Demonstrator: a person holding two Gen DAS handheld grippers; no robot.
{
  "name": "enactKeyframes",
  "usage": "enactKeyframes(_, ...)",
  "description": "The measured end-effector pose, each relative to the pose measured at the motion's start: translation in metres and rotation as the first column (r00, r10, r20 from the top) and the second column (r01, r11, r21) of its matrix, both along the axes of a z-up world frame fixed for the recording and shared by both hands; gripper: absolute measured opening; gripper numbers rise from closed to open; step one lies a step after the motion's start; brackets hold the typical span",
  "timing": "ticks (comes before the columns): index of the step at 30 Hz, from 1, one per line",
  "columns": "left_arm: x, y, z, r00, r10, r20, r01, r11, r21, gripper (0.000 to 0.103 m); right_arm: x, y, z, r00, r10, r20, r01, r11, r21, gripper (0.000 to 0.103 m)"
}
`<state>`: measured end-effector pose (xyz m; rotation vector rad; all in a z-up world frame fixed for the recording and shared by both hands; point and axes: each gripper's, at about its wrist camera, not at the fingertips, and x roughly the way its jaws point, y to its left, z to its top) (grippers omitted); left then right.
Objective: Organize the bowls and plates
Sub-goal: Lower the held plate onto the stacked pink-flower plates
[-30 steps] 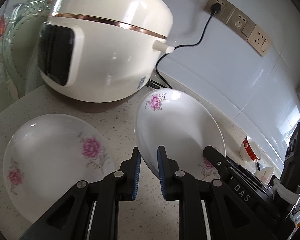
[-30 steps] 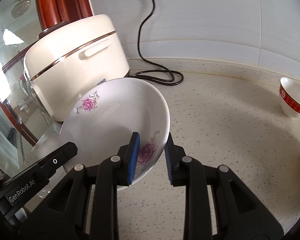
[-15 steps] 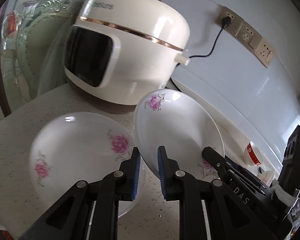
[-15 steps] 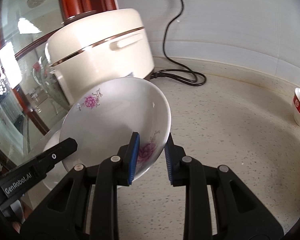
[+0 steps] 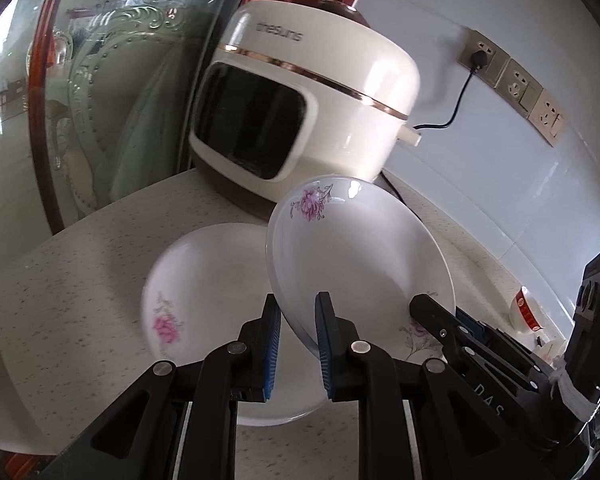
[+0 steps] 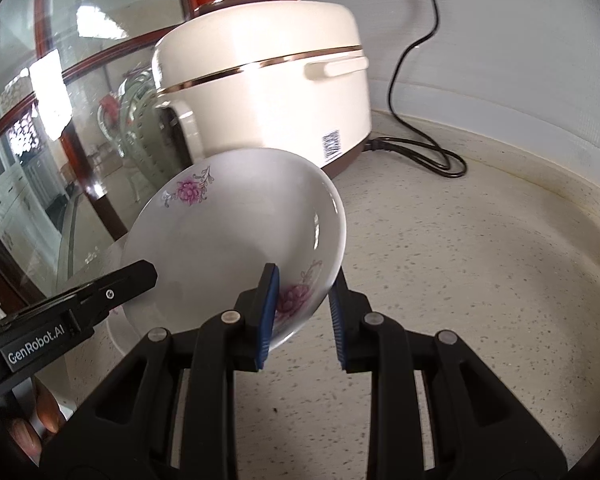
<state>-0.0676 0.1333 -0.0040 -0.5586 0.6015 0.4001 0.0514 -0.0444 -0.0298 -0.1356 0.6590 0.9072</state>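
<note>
Both grippers' fingers clamp opposite rims of tilted floral plate (image 5: pixel 356 264), apparently above bench plate (image 5: pixel 204 280), left gripper (image 5: pixel 298 344), right gripper (image 6: pixel 302 316), rice cooker (image 5: pixel 300 108) far

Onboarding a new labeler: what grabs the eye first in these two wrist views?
The tilted white floral plate, pinched at its rim by both the left gripper and the right gripper, fills the middle of each view. Under it a second floral plate lies flat on the speckled counter. Behind looms a big cream rice cooker, its cord running to a wall socket.
</note>
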Motion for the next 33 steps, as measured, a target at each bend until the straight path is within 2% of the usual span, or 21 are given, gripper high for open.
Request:
enactKeyframes(14,-0.019,0.008,-0.016,0.997,0.067,-0.044,-0.068,0.998,-0.012,0.019,-0.018,0.023,-0.013,0.997,0.081,0.016,-0.080,0.996,-0.047,0.029)
enactKeyframes(23,-0.033,0.003,-0.019,0.989,0.125,-0.082,-0.130,0.989,-0.063,0.022,-0.024,0.028,-0.015,0.994,0.110,0.023,-0.108,0.992,-0.066,0.029)
enactKeyframes(33,-0.043,0.000,-0.015,0.987,0.128,-0.101,-0.140,0.982,-0.129,0.024,-0.024,0.031,-0.015,0.992,0.127,0.006,-0.126,0.989,-0.078,0.031)
